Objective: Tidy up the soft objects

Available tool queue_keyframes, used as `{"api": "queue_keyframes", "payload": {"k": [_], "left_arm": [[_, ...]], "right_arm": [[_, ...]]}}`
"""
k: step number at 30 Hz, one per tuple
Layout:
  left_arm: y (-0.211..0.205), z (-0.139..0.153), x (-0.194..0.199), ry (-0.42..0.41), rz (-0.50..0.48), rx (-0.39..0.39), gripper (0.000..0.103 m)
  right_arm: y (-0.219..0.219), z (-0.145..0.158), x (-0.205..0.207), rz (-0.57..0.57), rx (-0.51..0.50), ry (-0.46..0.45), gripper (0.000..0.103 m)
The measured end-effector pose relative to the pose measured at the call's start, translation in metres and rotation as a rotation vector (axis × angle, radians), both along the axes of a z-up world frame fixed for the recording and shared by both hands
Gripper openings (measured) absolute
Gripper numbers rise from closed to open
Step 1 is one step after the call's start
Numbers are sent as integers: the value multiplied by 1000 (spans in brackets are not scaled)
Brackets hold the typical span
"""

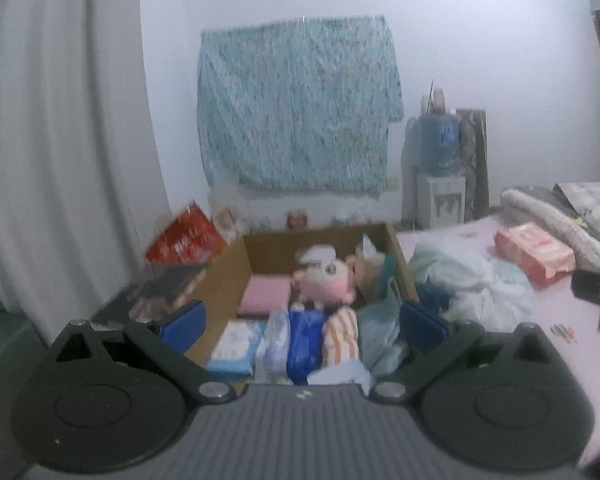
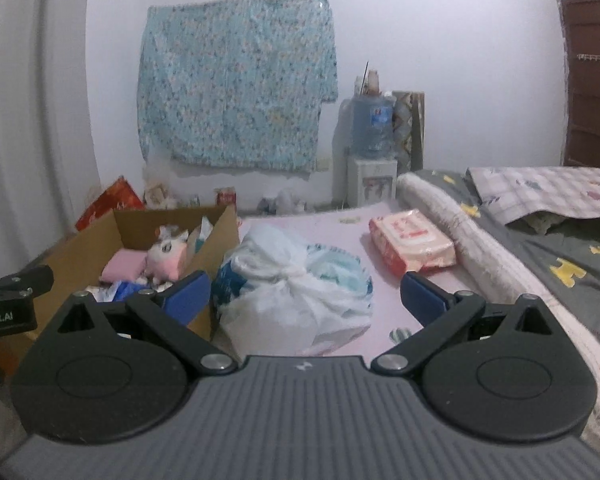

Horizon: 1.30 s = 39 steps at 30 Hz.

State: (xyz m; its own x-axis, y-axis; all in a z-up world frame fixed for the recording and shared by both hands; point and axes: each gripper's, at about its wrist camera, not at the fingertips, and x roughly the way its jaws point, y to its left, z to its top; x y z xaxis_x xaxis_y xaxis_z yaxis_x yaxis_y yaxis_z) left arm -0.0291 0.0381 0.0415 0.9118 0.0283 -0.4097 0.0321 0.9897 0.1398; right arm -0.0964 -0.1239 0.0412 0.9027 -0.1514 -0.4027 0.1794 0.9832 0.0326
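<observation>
Beside the cardboard box point(image 2: 220, 236) on the pink bed point(image 2: 340, 236), knotted white plastic bag point(image 2: 300, 288) (tissue pack point(image 2: 410, 244) beyond), right gripper point(image 2: 304, 298) spread wide around nothing, left gripper point(image 1: 300, 322) likewise agape above the box's plush toy point(image 1: 326, 280).

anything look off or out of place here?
Nothing spilled or damaged. Two soft things lie outside the cardboard box: a knotted white plastic bag beside it on the pink sheet, and a pink wipes pack further right. Both grippers are open and empty.
</observation>
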Motion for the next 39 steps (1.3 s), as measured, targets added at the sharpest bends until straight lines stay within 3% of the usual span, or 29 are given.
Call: {"api": "queue_keyframes", "payload": {"k": [17, 24, 31, 39], "left_arm": [[18, -42, 35, 313, 11, 7, 103], [17, -40, 39, 362, 20, 12, 103], [20, -39, 37, 359, 19, 32, 103], [25, -41, 38, 385, 29, 29, 103]], "right_arm": [[29, -26, 34, 150, 37, 248, 102], [29, -31, 43, 159, 63, 328, 102], [31, -36, 50, 173, 100, 379, 102], [36, -36, 49, 193, 85, 398, 102]]}}
